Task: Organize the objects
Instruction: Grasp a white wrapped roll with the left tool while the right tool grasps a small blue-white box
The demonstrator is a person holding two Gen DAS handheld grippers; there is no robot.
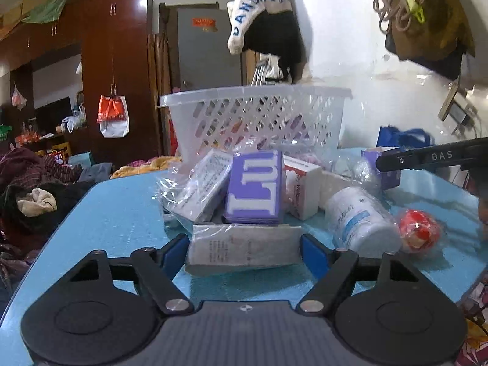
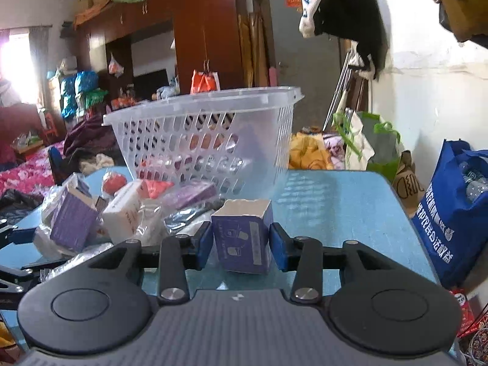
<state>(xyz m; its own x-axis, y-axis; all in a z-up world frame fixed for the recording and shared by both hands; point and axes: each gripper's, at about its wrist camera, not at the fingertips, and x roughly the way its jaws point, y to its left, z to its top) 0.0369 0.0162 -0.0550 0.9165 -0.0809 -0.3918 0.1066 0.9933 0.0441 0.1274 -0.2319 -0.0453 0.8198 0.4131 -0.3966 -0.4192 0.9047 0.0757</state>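
On the blue table (image 1: pixel 122 213) lies a white box in clear wrap (image 1: pixel 244 248), crosswise between the blue pads of my left gripper (image 1: pixel 245 253); both pads touch its ends. In the right wrist view my right gripper (image 2: pixel 241 245) is shut on a small purple box (image 2: pixel 241 238) with a torn-open top, which stands on the table (image 2: pixel 335 207). Behind both stands a clear plastic lattice basket (image 1: pixel 253 94) (image 2: pixel 198 103). One finger of the right gripper (image 1: pixel 427 155) shows at the right edge of the left wrist view.
A pile lies before the basket: a purple-and-white box (image 1: pixel 254 186), a white box with red print (image 1: pixel 302 189), another wrapped box (image 1: pixel 201 186), a white bottle (image 1: pixel 363 216) on its side, a red ball in plastic (image 1: pixel 419 228). A blue bag (image 2: pixel 451 219) stands right of the table.
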